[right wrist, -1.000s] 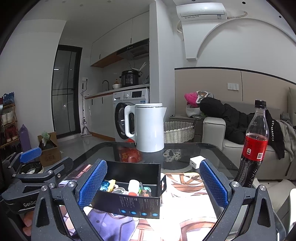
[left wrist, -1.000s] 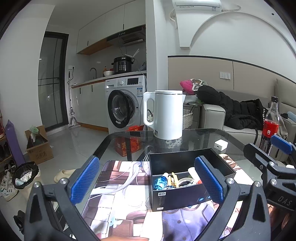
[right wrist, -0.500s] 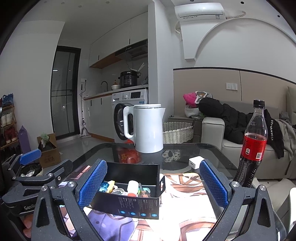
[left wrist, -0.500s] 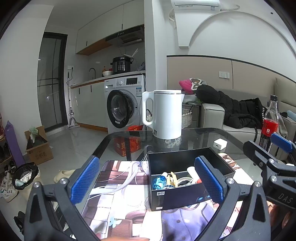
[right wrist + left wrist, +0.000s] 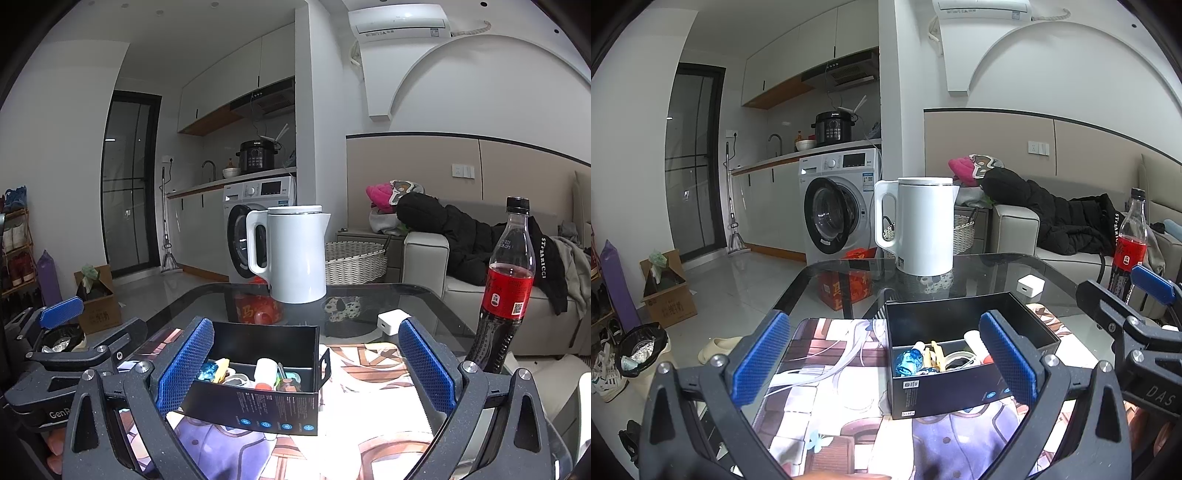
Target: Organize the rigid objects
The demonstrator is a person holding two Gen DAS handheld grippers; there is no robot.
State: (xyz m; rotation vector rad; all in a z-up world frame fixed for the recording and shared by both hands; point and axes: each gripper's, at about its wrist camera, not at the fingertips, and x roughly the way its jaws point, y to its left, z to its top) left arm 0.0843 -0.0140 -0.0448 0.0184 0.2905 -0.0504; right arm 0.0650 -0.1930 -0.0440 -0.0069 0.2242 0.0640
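Note:
A black open box [image 5: 964, 384] sits on a printed mat [image 5: 831, 413] on the glass table. It holds several small items, among them a blue piece [image 5: 908, 362] and a white tube [image 5: 265, 371]. The box also shows in the right wrist view [image 5: 266, 404]. My left gripper [image 5: 882, 360] is open and empty, held back from the box. My right gripper [image 5: 304, 363] is open and empty, also short of the box. Each gripper shows at the edge of the other's view.
A white kettle [image 5: 923, 225] stands at the table's far side. A cola bottle [image 5: 504, 291] stands at the right edge. A small white charger [image 5: 392, 321] lies behind the mat. A sofa, wicker basket and washing machine lie beyond.
Both views have shifted only slightly; the grippers stay open and the box has not moved.

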